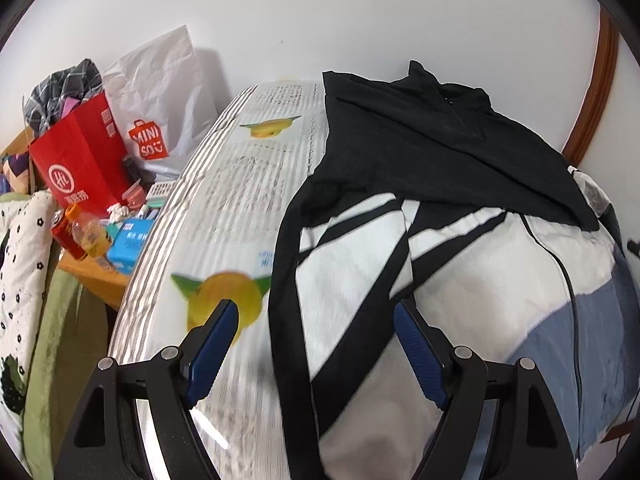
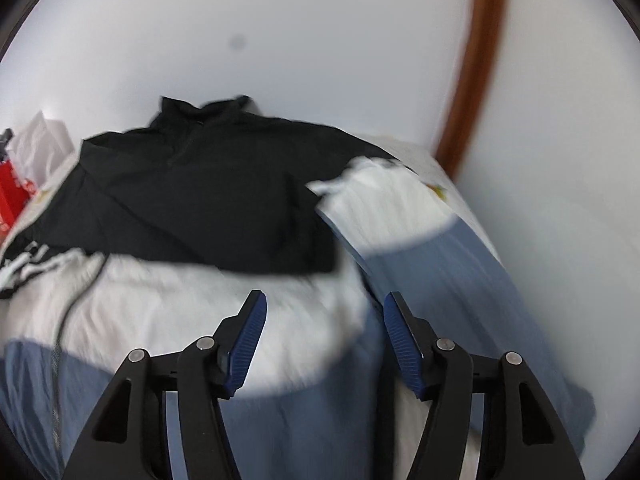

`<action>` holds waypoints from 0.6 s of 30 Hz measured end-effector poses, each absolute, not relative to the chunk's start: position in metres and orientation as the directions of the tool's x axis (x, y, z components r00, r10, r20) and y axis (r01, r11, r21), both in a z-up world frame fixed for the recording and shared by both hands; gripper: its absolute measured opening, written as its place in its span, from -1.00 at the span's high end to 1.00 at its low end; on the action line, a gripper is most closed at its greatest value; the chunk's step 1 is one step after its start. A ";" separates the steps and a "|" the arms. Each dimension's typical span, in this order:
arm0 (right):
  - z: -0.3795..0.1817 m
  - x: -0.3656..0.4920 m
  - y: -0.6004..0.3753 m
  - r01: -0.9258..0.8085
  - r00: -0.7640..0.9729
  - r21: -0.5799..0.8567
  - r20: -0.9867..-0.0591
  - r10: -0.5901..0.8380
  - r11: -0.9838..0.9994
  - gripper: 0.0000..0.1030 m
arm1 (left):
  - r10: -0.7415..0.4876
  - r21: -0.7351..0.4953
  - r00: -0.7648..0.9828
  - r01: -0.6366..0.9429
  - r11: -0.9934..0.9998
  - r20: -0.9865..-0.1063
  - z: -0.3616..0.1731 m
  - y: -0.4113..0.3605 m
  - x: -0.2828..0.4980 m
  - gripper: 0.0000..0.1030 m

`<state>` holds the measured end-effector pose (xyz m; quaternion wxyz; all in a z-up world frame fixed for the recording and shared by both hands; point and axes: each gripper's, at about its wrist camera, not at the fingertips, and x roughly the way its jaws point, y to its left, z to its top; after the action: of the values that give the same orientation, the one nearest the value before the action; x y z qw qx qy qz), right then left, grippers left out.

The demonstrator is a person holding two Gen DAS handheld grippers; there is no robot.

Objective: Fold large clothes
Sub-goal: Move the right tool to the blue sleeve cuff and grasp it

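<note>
A large jacket (image 1: 460,280) in black, white and grey-blue lies spread on a bed with a printed sheet (image 1: 240,184). Its black upper part and collar (image 1: 432,128) lie toward the wall. My left gripper (image 1: 314,316) hovers open over the jacket's left side, above a black-striped sleeve (image 1: 288,280), with nothing between its fingers. In the right wrist view the same jacket (image 2: 180,292) fills the frame, blurred. Its right sleeve (image 2: 420,240), white then blue, lies folded inward across the body. My right gripper (image 2: 324,308) is open just above the white and blue cloth, gripping nothing.
Left of the bed stands a low wooden table (image 1: 96,276) crowded with a red paper bag (image 1: 80,168), a white shopping bag (image 1: 160,96), bottles and small boxes. A white wall (image 1: 320,12) runs behind the bed, with a brown wooden frame (image 2: 476,92) at the right.
</note>
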<state>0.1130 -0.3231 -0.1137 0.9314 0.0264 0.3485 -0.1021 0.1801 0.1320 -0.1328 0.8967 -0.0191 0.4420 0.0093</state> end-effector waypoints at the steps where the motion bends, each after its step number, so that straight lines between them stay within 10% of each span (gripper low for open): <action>1: -0.117 0.103 -0.328 0.227 0.728 -0.022 -0.660 -0.185 0.974 -0.18 | -0.004 -0.030 0.612 -0.032 0.999 -0.791 -0.131 0.133 0.174 -0.52; 18: -0.184 -0.034 -0.440 0.488 0.519 -0.134 -0.750 -0.410 0.863 -0.23 | -0.073 -0.062 0.640 0.040 0.997 -0.765 -0.105 0.077 0.150 -0.52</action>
<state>-0.0341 -0.4399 -0.1845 0.8703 0.0463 0.4170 -0.2579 0.1503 0.0773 -0.1052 0.9052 -0.0194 0.4233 -0.0313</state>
